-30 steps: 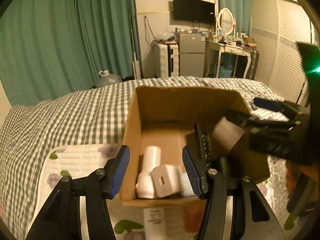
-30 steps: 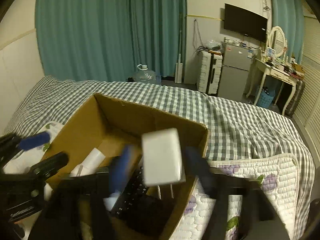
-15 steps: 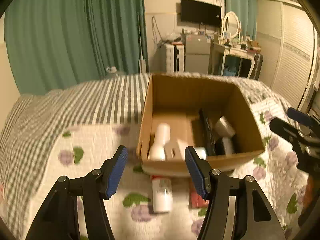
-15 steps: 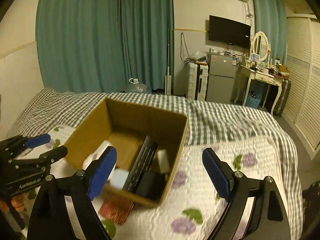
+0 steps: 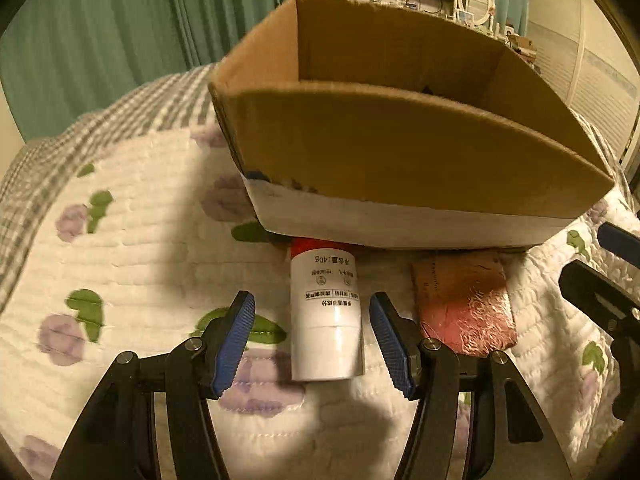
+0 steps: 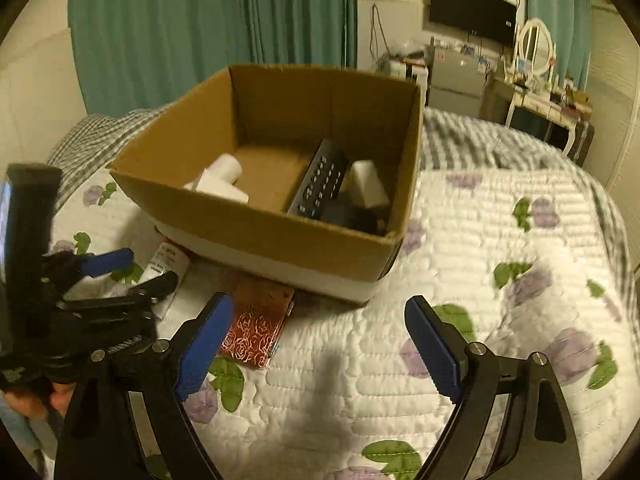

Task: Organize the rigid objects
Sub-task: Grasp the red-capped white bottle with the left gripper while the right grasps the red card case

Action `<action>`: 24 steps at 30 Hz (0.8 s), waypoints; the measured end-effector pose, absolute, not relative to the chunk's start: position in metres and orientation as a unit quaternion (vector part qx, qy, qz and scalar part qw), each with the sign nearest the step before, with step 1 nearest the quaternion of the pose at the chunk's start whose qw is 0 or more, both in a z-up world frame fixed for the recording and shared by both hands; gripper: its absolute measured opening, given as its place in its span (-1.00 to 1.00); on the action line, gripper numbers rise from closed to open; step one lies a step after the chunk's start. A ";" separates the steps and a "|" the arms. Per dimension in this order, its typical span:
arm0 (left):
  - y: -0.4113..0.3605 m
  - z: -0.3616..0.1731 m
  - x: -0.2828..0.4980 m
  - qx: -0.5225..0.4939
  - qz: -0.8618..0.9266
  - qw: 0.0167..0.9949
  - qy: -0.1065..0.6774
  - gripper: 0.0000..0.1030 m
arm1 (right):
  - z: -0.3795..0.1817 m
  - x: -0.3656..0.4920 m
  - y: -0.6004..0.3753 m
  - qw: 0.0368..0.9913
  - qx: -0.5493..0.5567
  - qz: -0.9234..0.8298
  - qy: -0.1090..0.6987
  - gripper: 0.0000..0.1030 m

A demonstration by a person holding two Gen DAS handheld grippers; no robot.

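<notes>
A white bottle (image 5: 325, 316) with a red cap lies on the quilt in front of the cardboard box (image 5: 400, 160). My left gripper (image 5: 312, 340) is open, its blue pads on either side of the bottle without touching it. A red rose-patterned flat case (image 5: 464, 304) lies right of the bottle. In the right wrist view the box (image 6: 260, 228) holds a black remote (image 6: 320, 184), a white charger (image 6: 368, 190) and white bottles (image 6: 220, 176). My right gripper (image 6: 320, 344) is open and empty above the quilt; the case (image 6: 256, 328) lies near its left pad, and the left gripper (image 6: 120, 276) is over the bottle (image 6: 164, 264).
The box sits on a floral white quilt (image 6: 500, 272) over a grey checked bedspread (image 6: 480, 132). Green curtains (image 6: 200, 20), a wall TV (image 6: 472, 12), a fridge and a dressing table stand beyond the bed.
The right gripper let the white charger go into the box and pulled back, open. The left gripper dropped from above the box to the quilt and now straddles the white bottle.
</notes>
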State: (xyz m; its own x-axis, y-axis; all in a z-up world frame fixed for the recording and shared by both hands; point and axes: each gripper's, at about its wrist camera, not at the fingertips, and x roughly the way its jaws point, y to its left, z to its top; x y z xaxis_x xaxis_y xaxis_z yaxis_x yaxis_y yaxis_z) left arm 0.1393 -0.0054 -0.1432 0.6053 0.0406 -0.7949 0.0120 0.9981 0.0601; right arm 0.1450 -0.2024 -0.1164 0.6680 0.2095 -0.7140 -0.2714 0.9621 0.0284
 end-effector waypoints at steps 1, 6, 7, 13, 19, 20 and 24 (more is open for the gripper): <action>-0.006 -0.146 0.141 0.032 0.009 0.895 0.445 0.17 | -0.119 0.145 -0.202 0.912 -0.039 0.129 0.387 0.71; -0.009 -0.151 0.140 0.042 0.004 0.892 0.450 -0.29 | -0.128 0.150 -0.199 0.905 -0.034 0.131 0.403 0.71; -0.009 -0.149 0.138 0.042 0.006 0.892 0.451 -0.29 | -0.129 0.151 -0.198 0.905 -0.035 0.131 0.404 0.71; 0.010 -0.120 0.107 0.008 0.038 0.901 0.432 -0.29 | -0.132 0.145 -0.186 0.905 -0.049 0.146 0.397 0.71; 0.023 -0.104 0.088 -0.013 0.056 0.907 0.417 -0.29 | -0.144 0.149 -0.161 0.895 -0.065 0.170 0.408 0.71; 0.024 -0.104 0.091 -0.015 0.056 0.908 0.416 -0.29 | -0.148 0.151 -0.156 0.892 -0.066 0.172 0.412 0.71; 0.030 -0.103 0.092 -0.015 0.053 0.910 0.412 -0.29 | -0.167 0.166 -0.139 0.884 -0.061 0.165 0.434 0.71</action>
